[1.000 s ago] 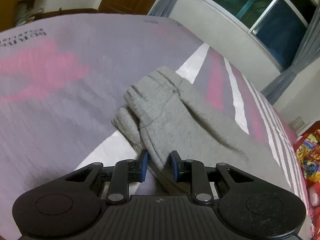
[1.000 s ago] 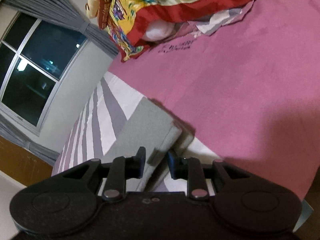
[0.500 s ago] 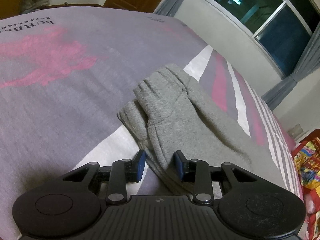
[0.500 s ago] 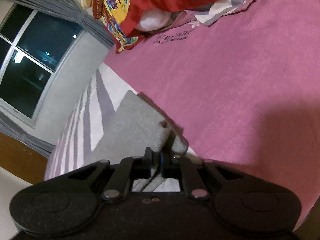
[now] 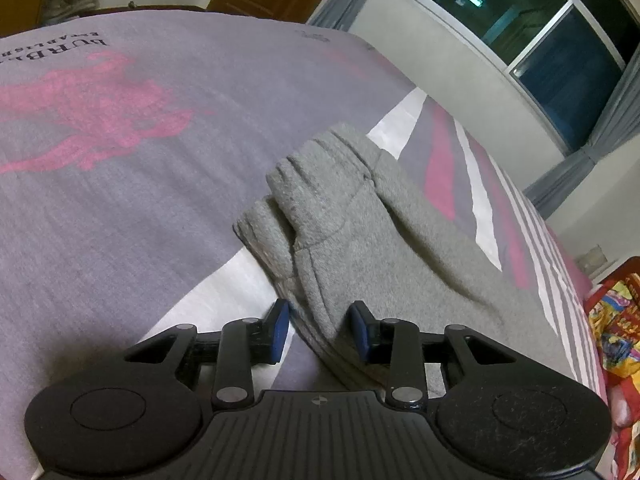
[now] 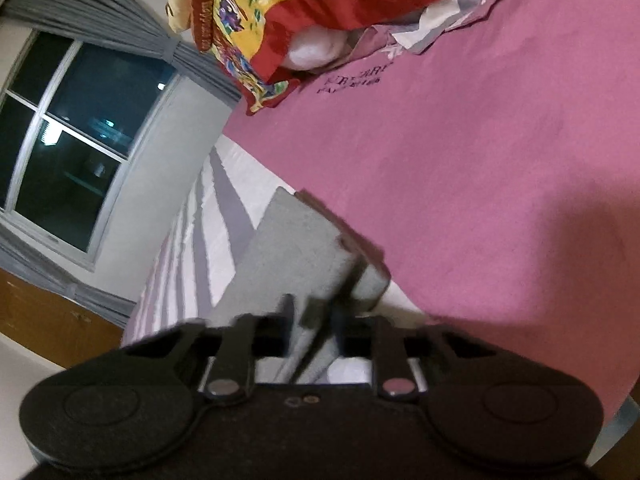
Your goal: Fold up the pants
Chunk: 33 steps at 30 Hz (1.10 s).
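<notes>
Left wrist view: the folded grey fleece pants [image 5: 360, 240] lie on the bed's grey, pink and white striped cover [image 5: 120, 200], their ribbed waistband at the far end and their long axis running from the camera away toward the far left. The left hand-held gripper [image 5: 320, 330] is spread, its blue pads [image 5: 280, 328] standing either side of the near folded edge with daylight between pad and cloth. A dark window [image 5: 540, 32] sits far right.

Right wrist view, blurred: the right hand-held gripper [image 6: 314, 326] straddles the pants' [image 6: 296, 248] other end with a gap showing between its fingers; whether they touch the cloth I cannot tell. A red and yellow patterned pillow [image 6: 304, 16] lies on the bed's magenta sheet [image 6: 480, 180] at the far end.
</notes>
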Motion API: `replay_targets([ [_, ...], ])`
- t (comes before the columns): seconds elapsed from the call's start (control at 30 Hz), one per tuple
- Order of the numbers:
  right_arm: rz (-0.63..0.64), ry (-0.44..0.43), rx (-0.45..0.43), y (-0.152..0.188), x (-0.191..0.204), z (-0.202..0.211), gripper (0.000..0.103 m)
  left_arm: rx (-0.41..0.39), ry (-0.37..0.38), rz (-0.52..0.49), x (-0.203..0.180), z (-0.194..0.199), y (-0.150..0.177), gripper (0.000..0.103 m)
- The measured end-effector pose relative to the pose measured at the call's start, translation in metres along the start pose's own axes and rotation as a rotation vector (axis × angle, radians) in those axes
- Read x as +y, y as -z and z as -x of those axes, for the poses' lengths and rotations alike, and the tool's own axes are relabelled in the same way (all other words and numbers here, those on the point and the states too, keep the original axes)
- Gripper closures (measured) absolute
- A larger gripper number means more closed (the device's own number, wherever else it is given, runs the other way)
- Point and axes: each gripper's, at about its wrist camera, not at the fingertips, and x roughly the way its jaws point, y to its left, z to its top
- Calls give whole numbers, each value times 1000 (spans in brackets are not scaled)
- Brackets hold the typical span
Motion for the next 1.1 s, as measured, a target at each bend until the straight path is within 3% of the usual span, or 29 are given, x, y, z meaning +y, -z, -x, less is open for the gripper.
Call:
replay_targets([
  [0.17, 20, 11, -13, 10, -7, 10, 96, -1, 3, 3, 0, 0, -2, 68],
  [0.2, 1, 4, -43, 10, -9, 17, 84, -7, -1, 0, -2, 2, -2, 68],
  [0.23, -6, 13, -78, 10, -9, 25, 64, -11, -3, -10, -4, 3, -2, 68],
  [0.3, -30, -13, -79, 8, -13, 29, 41, -9, -10, -35, -7, 2, -1, 68],
  [0.33, -42, -28, -62, 7, -16, 27, 41, -10, -10, -35, -8, 0, -1, 68],
  [0.47, -21, -59, 23, 13, -13, 5, 50, -15, -10, -20, -10, -4, 3, 62],
  [0.57, 27, -61, 24, 21, -6, -12, 60, -12, -25, -51, -15, -6, 3, 59],
  [0.63, 26, -69, 23, 23, -4, -20, 94, -9, -44, -72, -20, -5, 2, 59],
  [0.77, 42, -72, -34, 24, -2, -16, 95, -27, -59, -143, -34, 1, -1, 59],
  [0.83, 36, -30, 4, 26, -10, -28, 99, -9, -69, -156, -32, -3, -1, 59],
  [1.1, 53, 7, 59, 12, 5, -30, 94, -11, -53, -156, -27, -5, 0, 56],
])
